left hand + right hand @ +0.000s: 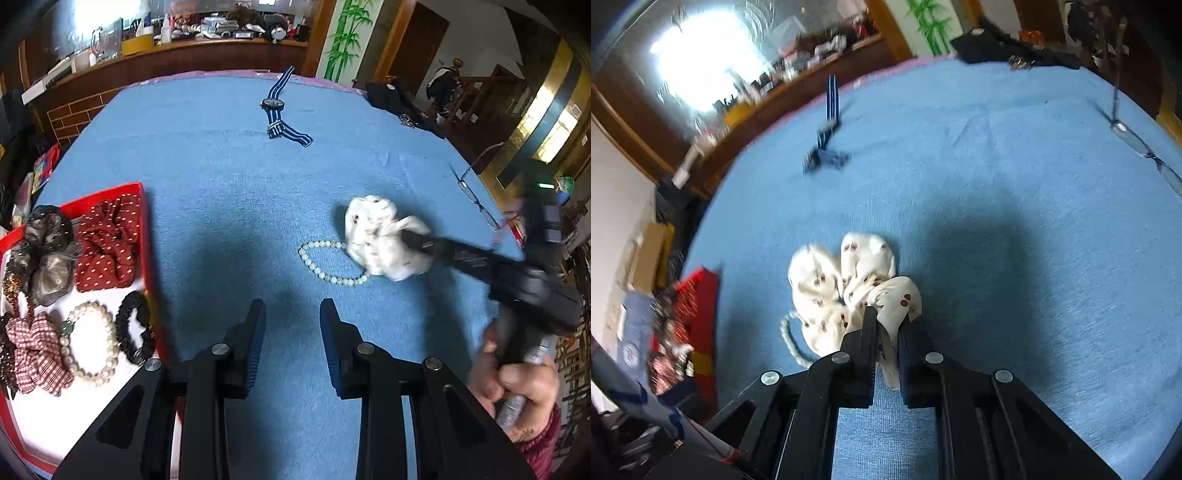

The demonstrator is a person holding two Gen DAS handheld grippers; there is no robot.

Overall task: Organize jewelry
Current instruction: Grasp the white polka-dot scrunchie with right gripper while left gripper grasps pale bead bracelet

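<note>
A white scrunchie point(373, 236) with dark dots lies on the blue cloth point(229, 192), right of centre. My right gripper point(408, 235) comes in from the right and is shut on its near fold. In the right wrist view the fabric of the scrunchie point(827, 284) is pinched between the jaws of that gripper point(886, 321). A pale bead bracelet point(330, 264) lies flat against the scrunchie's left side; the scrunchie partly hides this bracelet point(788, 332). My left gripper point(292, 310) hangs open over bare cloth, holding nothing. The red tray point(107, 190) sits at the left.
The tray holds a red dotted scrunchie point(107, 243), a dark mesh one point(46, 251), a checked one point(37, 354), a pearl bracelet point(92, 343) and a black hair tie point(135, 328). A striped-strap watch point(275, 107) lies far back, glasses point(476, 195) at the right edge, a dark pouch point(395, 98) beyond.
</note>
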